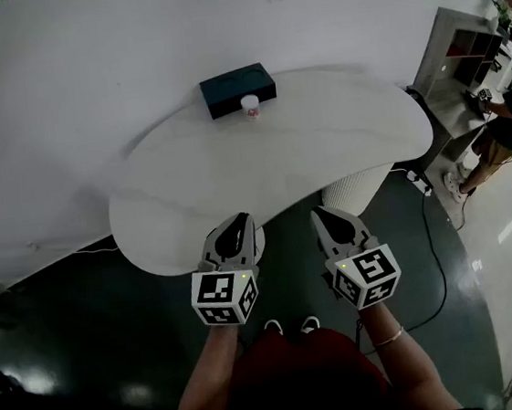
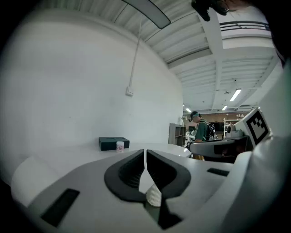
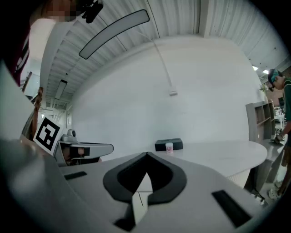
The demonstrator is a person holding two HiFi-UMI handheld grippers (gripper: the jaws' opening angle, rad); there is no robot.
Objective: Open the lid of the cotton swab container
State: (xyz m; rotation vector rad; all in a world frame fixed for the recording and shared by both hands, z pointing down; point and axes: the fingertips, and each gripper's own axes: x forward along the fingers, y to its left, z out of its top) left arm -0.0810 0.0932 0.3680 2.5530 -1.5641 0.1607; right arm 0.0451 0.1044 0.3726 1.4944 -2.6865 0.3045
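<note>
Both grippers are held side by side over the near edge of the white table (image 1: 342,153). The left gripper (image 2: 144,152) is pretty much closed up: only a hairline slit is left between the pads and nothing is gripped. The right gripper (image 3: 146,154) is pressed fully together, also with nothing in it. The cotton swab container (image 1: 250,107) is parked way out ahead of both sets of jaws, upright, right against the front of a dark box (image 1: 237,89). It's seen a bit left of the left jaws' line and a bit right of the right jaws' line. The lid is too small to be made out properly.
</note>
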